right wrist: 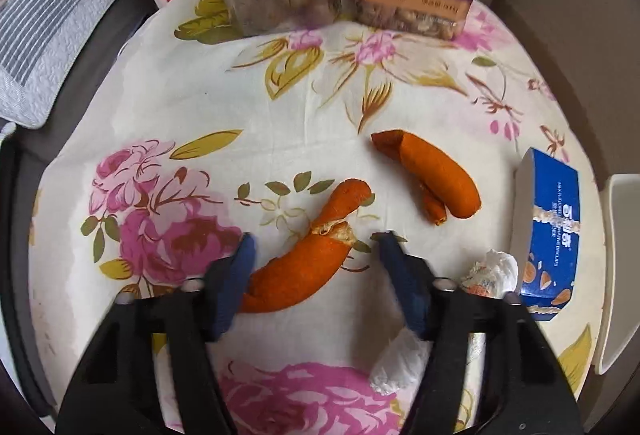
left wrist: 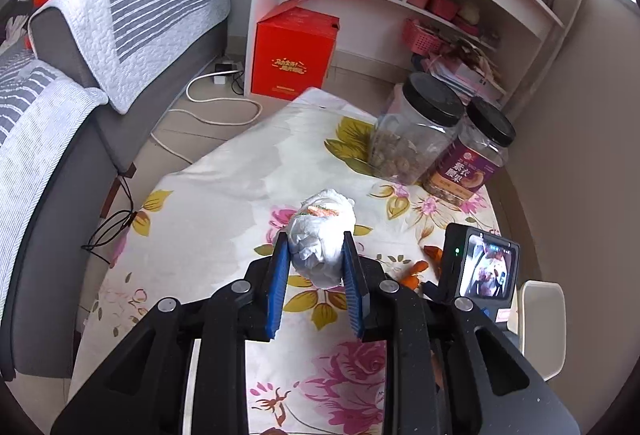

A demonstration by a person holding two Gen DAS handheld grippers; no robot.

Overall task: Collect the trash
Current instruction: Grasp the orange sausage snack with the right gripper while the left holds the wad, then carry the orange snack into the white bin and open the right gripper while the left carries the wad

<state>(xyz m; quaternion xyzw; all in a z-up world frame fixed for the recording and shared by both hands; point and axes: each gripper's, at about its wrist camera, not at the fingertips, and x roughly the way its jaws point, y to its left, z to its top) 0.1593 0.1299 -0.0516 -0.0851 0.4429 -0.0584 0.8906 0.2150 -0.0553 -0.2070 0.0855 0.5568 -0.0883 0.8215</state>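
Trash pickup: one wad caught, one peel next

Left gripper (left wrist: 316,267) has its jaws pinching a white paper wad (left wrist: 322,235). The wad looks lifted a bit off the surface (left wrist: 224,195), which has a flower cloth on it. So one piece of trash is already caught.

Right gripper (right wrist: 314,247) is low over the cloth with its jaws spread wide. A long orange peel (right wrist: 308,255) lies between them, closer to the left jaw. The jaws do not squeeze it yet. I think the step now is grabbing this peel. The next move should be to press the jaws together on its thick middle, then lift.

More trash waits. A second peel (right wrist: 432,175) lies a little farther off and to the right. Another small wad (right wrist: 490,271) sits just beside the right jaw, next to a blue box (right wrist: 548,227). A white wrapper (right wrist: 396,363) lies near, under the gripper.

Two jars (left wrist: 420,131) stand at the far side, well apart from the peel. The cloth around the peel is bare, so there is room to close and lift. The right edge of the surface is near the blue box, where a white bin (left wrist: 544,327) may be waiting.
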